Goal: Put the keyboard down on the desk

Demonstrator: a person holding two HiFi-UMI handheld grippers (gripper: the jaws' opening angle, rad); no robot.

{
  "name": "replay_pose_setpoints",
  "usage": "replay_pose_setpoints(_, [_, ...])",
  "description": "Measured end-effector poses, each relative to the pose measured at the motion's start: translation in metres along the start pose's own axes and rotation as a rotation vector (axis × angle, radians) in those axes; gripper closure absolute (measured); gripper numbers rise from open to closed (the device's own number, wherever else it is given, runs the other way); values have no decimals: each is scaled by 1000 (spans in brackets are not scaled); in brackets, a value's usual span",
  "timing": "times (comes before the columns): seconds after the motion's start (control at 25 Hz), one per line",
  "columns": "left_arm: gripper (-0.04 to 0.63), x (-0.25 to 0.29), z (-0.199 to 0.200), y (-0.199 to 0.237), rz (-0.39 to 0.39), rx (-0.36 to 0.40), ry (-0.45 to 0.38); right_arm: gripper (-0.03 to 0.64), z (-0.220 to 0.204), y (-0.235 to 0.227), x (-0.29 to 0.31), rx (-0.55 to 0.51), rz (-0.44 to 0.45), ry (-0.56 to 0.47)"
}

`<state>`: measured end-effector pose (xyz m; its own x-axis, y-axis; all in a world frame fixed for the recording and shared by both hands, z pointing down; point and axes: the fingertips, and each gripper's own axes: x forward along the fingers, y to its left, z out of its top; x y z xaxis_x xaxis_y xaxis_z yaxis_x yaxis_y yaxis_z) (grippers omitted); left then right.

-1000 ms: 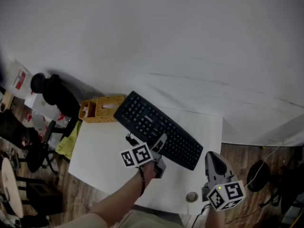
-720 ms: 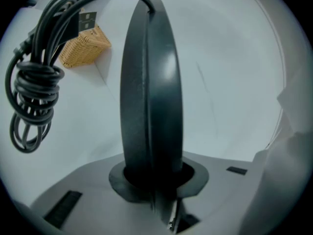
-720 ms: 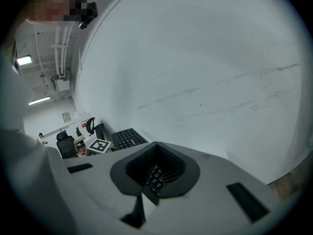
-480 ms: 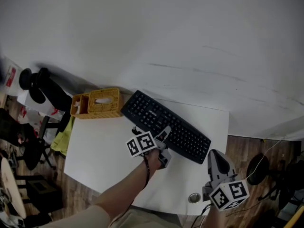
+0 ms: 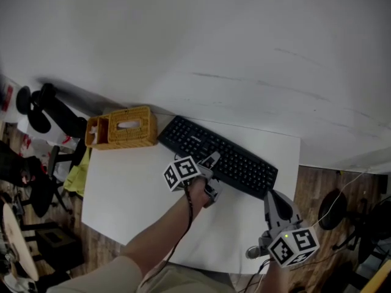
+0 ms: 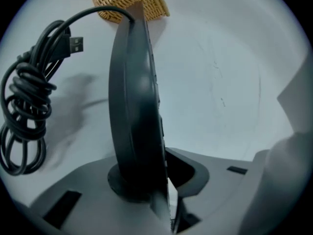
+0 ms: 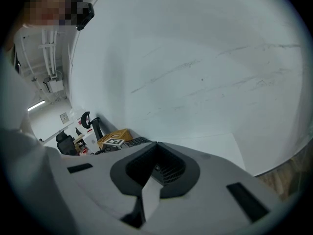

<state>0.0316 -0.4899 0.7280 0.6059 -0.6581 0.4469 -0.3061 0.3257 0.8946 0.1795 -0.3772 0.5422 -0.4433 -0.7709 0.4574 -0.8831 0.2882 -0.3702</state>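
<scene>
The keyboard (image 5: 219,156) is clamped by its near long edge in the left gripper (image 5: 211,162) and held low over the desk (image 5: 131,191), just right of the wicker basket (image 5: 125,127). The right gripper (image 5: 273,199), far right of the basket, is seen with its jaws together on nothing. The lowering is judged nearly done, with only the final settling and release left.

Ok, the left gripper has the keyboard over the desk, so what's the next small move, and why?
Probably ease the left gripper straight down until the keyboard lies flat on the desk, fingers closed on it. It is clamped by its near edge, and its coiled cable throws a shadow set apart from it, so it likely hangs above the white desk.
</scene>
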Motion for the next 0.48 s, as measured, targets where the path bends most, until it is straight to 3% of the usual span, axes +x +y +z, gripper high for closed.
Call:
replay_pose_setpoints(0.16, [499,4,-2,-3,5,-3,3,592,-5,-3,2,-10,-32,16])
replay_pose_setpoints(0.28, [460,2,-2,-2,59,10,12,592,-9,-2,3,-11,-45,16])
replay_pose_setpoints(0.36, [339,2,-3,-2,108,41,18,592,-7,-1,1,-2,-54,-7])
replay_pose_setpoints(0.48, [259,-1,-4,-2,171,74,26,592,-3,-2,-5,5,-77,-35])
